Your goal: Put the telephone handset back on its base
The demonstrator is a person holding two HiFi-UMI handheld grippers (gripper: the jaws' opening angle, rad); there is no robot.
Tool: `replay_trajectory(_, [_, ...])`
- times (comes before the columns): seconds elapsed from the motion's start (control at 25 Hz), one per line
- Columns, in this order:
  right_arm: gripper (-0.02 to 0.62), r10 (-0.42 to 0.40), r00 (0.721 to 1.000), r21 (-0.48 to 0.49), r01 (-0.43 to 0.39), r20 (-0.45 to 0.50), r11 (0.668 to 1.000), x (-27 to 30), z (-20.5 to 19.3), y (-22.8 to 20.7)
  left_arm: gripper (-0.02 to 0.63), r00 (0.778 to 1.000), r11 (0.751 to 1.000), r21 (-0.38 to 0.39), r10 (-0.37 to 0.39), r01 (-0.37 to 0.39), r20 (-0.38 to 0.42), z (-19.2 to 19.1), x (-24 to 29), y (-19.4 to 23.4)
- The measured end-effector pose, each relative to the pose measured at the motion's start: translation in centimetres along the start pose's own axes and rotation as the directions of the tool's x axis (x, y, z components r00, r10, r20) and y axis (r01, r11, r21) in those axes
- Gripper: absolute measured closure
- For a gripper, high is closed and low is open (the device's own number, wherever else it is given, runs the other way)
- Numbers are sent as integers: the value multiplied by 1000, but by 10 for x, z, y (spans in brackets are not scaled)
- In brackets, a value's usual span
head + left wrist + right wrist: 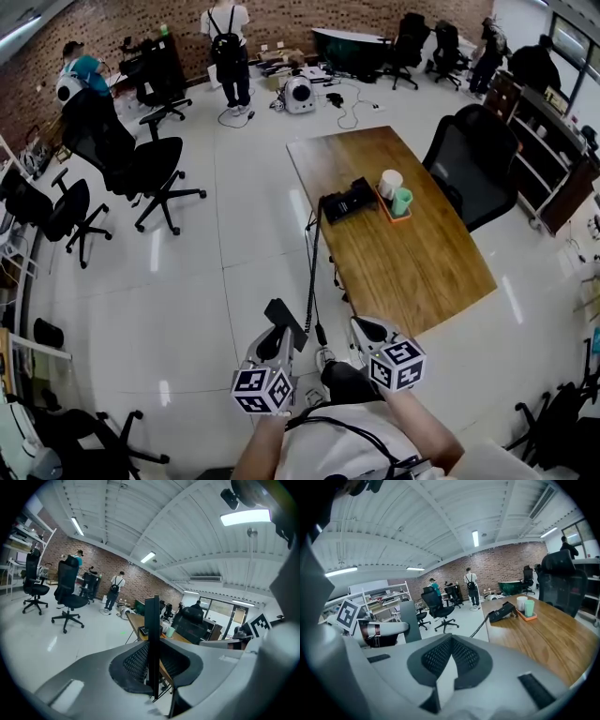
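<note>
The left tool (153, 667) clamps the handset (152, 620) edge-on. The right tool (449, 644) is closed and empty. The base (349, 200) sits well ahead of both tools on the tabletop (412, 272). Risks: the cord (312, 267) may pull tight and drag the base, or the narrow grip may slip.

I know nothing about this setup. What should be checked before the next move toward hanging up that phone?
1. Telephone handset gripped: ok. The left hand-held gripper is clamped on it.
2. Right hand-held gripper free: ok. Its jaws are together with nothing between them.
3. Telephone base within reach: not ok. It sits well up the wooden table, away from both grippers.
4. Cord free: ok. It hangs off the table's edge toward the handset, and no snag shows.
5. Cradle clear: cannot tell. It is too small in every view.
6. White cup and green cup upright beside the base: ok.
</note>
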State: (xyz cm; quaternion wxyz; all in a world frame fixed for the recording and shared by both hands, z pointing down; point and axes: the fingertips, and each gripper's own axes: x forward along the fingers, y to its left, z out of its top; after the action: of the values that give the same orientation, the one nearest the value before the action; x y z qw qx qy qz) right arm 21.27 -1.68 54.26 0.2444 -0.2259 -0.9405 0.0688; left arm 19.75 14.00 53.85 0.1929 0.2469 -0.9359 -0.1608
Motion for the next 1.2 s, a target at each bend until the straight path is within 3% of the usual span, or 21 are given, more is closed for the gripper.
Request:
replay_trajectory(0.68, [595, -93, 995, 44, 92, 38, 995, 27, 13, -30, 540, 999, 998, 48, -44, 44, -7, 22, 40, 14])
replay_trajectory(1.2, [595, -157, 988, 81, 156, -2, 984, 106, 41, -71, 540, 994, 995, 56, -82, 86, -69, 50, 120, 56])
